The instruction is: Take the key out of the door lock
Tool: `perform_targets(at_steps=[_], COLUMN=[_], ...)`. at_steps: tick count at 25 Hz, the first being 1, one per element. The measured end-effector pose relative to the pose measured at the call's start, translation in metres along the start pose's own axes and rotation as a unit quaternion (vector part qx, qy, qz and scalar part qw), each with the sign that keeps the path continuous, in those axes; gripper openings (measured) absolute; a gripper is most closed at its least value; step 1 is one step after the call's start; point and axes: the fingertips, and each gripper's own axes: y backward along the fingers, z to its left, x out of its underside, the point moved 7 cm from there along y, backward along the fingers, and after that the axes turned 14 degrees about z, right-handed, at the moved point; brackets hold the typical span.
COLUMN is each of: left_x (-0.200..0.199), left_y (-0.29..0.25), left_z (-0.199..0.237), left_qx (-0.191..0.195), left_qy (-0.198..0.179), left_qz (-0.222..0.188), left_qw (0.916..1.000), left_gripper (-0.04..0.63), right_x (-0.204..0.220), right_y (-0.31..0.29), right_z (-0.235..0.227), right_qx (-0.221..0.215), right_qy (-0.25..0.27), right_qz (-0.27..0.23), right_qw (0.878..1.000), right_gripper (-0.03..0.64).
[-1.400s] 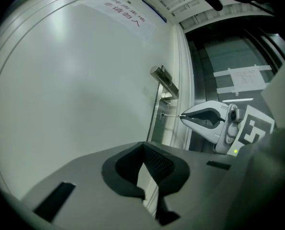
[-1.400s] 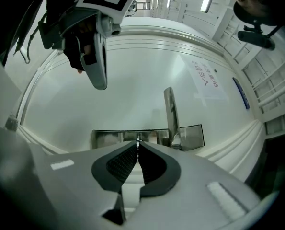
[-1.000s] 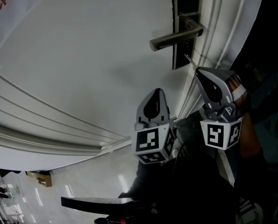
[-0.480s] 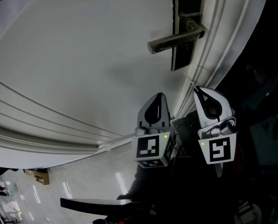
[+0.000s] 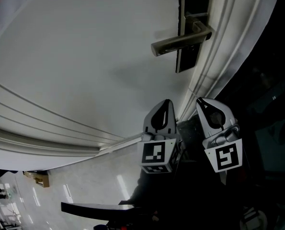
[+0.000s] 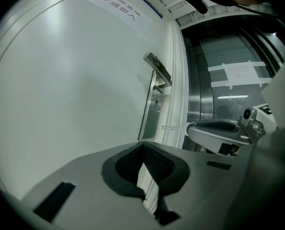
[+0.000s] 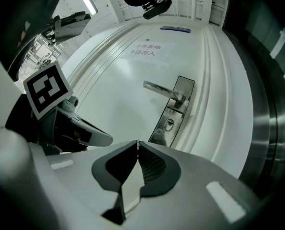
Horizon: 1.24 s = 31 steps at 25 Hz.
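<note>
The white door (image 5: 85,56) carries a metal handle (image 5: 180,38) on a dark lock plate (image 5: 187,56). In the right gripper view the keyhole (image 7: 168,125) under the handle (image 7: 164,91) has nothing in it. My right gripper (image 5: 199,100) hangs below the lock, by the door edge, and is shut on the key. The key (image 6: 173,127) shows in the left gripper view as a thin pale blade jutting from the right gripper's tip. My left gripper (image 5: 167,101) sits beside it on the left, jaws shut and holding nothing.
Raised mouldings (image 5: 46,128) cross the door's lower panel, and the white door frame (image 5: 228,42) runs along the right. A paper notice (image 7: 147,50) is stuck above the handle. A steel wall panel (image 6: 228,80) lies beyond the frame. Glossy floor (image 5: 85,186) lies below.
My right gripper has drawn back and down from the lock plate, carrying the key away from the keyhole. The left gripper has shifted only slightly.
</note>
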Motion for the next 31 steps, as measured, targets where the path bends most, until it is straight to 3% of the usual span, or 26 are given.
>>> perform_targets(at_steps=[31], left_x=[-0.0028], left_y=[0.0036], left_z=[-0.0038], left_qx=[0.004], left_qy=[-0.010], left_qz=[0.000], left_qw=[0.9999], left_gripper=[0.000], right_x=[-0.0035], right_y=[0.0026], right_z=[0.0003], right_qx=[-0.005], right_qy=[0.018], right_qz=[-0.002], right_qw=[1.000], right_gripper=[0.012])
